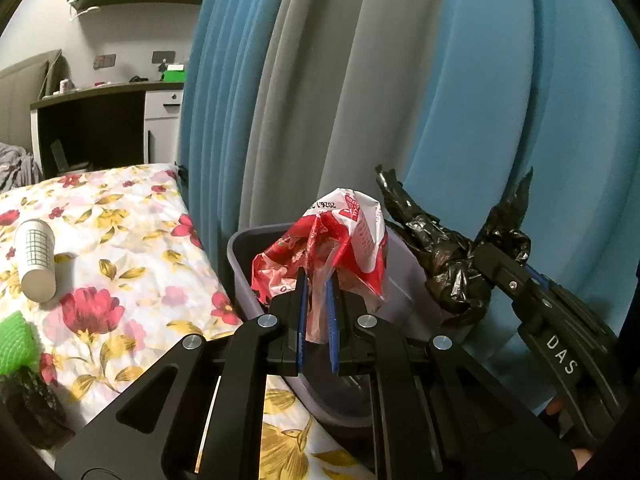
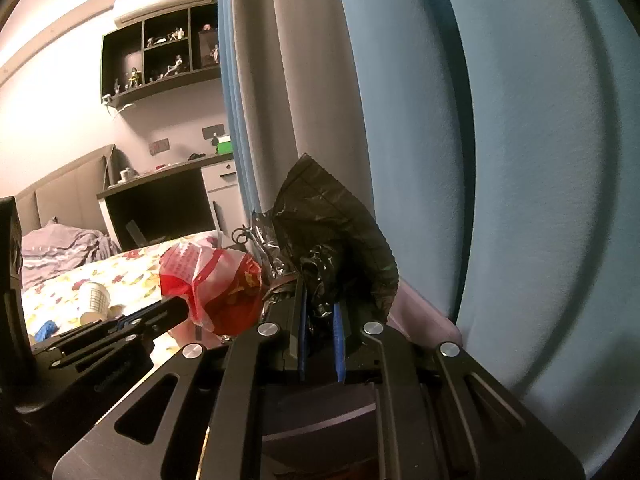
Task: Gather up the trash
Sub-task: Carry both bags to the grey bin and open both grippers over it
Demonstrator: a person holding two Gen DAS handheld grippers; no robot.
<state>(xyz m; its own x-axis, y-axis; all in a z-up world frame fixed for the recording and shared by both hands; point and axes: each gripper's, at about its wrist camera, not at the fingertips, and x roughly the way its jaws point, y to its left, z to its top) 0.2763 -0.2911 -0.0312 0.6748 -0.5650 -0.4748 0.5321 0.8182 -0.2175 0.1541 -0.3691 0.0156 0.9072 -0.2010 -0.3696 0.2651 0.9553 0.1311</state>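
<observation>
We hold the crumpled red-and-white plastic bag (image 1: pixel 340 248) pinched in the left claw (image 1: pixel 316 300) over the grey plastic bin (image 1: pixel 240 264); the right claw (image 2: pixel 320 312) is clamped on the crumpled black plastic bag (image 2: pixel 336 240) to its right; either may snag its pads or fall onto the floral bed (image 1: pixel 120 240).

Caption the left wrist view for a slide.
Left gripper holds red-and-white plastic bag above grey bin; right gripper grips black bag.

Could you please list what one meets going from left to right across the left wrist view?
Green mesh → paper cup → red and white plastic bag in the left gripper → black bag in the right gripper.
</observation>
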